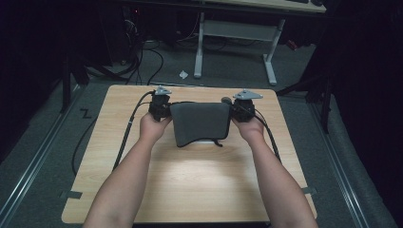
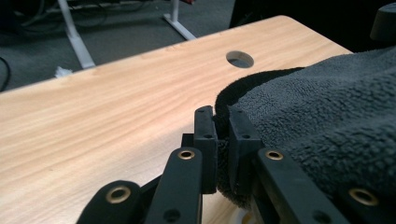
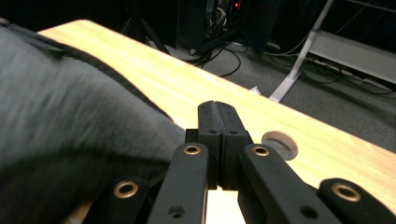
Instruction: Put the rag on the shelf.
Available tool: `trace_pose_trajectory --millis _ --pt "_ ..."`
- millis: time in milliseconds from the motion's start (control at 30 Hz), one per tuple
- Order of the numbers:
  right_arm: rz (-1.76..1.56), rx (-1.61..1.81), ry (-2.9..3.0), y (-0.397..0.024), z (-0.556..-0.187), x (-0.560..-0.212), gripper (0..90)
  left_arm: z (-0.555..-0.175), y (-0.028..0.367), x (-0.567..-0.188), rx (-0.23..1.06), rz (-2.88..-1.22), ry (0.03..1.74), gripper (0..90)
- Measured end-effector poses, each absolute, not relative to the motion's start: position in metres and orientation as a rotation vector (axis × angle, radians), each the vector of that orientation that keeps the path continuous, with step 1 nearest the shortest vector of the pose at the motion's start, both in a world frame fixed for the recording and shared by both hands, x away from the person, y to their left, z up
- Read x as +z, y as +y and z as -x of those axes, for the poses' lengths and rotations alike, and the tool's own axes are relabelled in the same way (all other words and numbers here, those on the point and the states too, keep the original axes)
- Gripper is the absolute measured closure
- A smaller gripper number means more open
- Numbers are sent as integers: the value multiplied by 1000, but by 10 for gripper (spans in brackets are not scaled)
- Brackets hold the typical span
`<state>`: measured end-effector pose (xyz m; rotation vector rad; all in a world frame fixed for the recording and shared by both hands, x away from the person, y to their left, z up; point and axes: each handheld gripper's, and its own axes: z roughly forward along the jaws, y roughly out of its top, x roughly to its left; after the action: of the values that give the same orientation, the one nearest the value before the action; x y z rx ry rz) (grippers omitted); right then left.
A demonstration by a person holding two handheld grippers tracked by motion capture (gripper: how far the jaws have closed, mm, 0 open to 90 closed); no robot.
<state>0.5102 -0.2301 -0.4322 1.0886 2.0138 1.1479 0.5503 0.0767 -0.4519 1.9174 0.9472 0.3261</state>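
Cloth: one dark grey fleecy towel (image 1: 200, 122), lifted over the pale wooden table (image 1: 190, 185), stretched between both grippers.
Left gripper (image 2: 221, 140): jaws pinched on the towel's edge.
Right gripper (image 3: 218, 135): jaws pressed together beside the towel (whether fabric sits between them, I cannot tell).
Risk: a shallow pinch could slip, dropping one corner.
Count: one towel, two grippers, one table.
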Motion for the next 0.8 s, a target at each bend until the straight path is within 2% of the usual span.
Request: trace_pose_trajectory --millis 333,400,500,567,800 --pt "-1103 1138 2021 -234 -505 -444 900 -554 72 -464 243 -1933 935 826" --pt "-1104 1132 2016 -236 -505 -444 882 -555 73 -465 215 -1937 948 782" --pt "-1123 1133 1996 -238 -504 -443 814 -554 80 -465 249 -1901 1010 634" --pt "-1134 1133 1975 -240 -503 -441 782 -552 85 -465 263 -1882 1036 569" --pt "-1160 1118 1931 -248 -500 -441 731 -545 101 -466 302 -1833 1073 488"
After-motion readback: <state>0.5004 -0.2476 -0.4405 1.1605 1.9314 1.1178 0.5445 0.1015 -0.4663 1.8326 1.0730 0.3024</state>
